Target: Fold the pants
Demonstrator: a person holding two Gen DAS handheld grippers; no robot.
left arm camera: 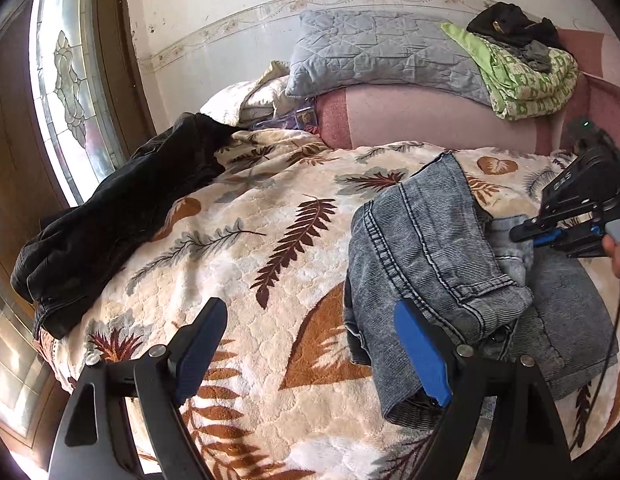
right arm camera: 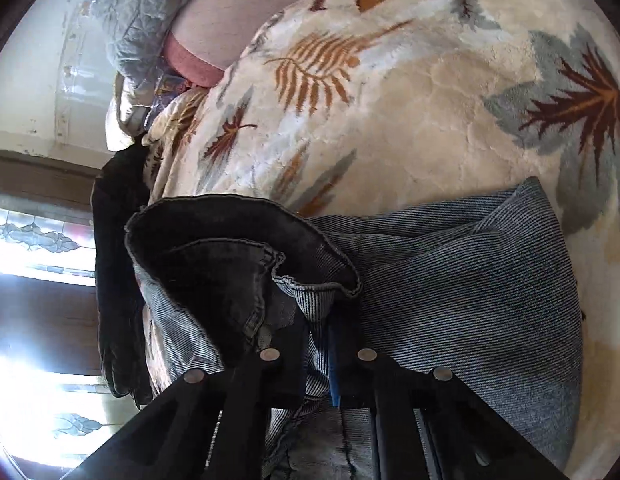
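The right hand-held gripper [right arm camera: 318, 364] tilts down over the bed [left arm camera: 246, 264] – jaws pinched on a fold of the denim pants [left arm camera: 442, 248], bunched at 3 o'clock. The left hand-held gripper [left arm camera: 306, 344] hovers spread at 6 o'clock, its blue pad beside the denim.

You see the pants [left arm camera: 438, 248] in ribbed, washed grey-blue denim with raised stitched seams. The bed's blanket [left arm camera: 270, 264] is plush, quilted fleece. The jacket [left arm camera: 122, 208] looks like dull black leather. The left gripper [left arm camera: 314, 344] is matt black plastic with blue pads and shiny metal pins.
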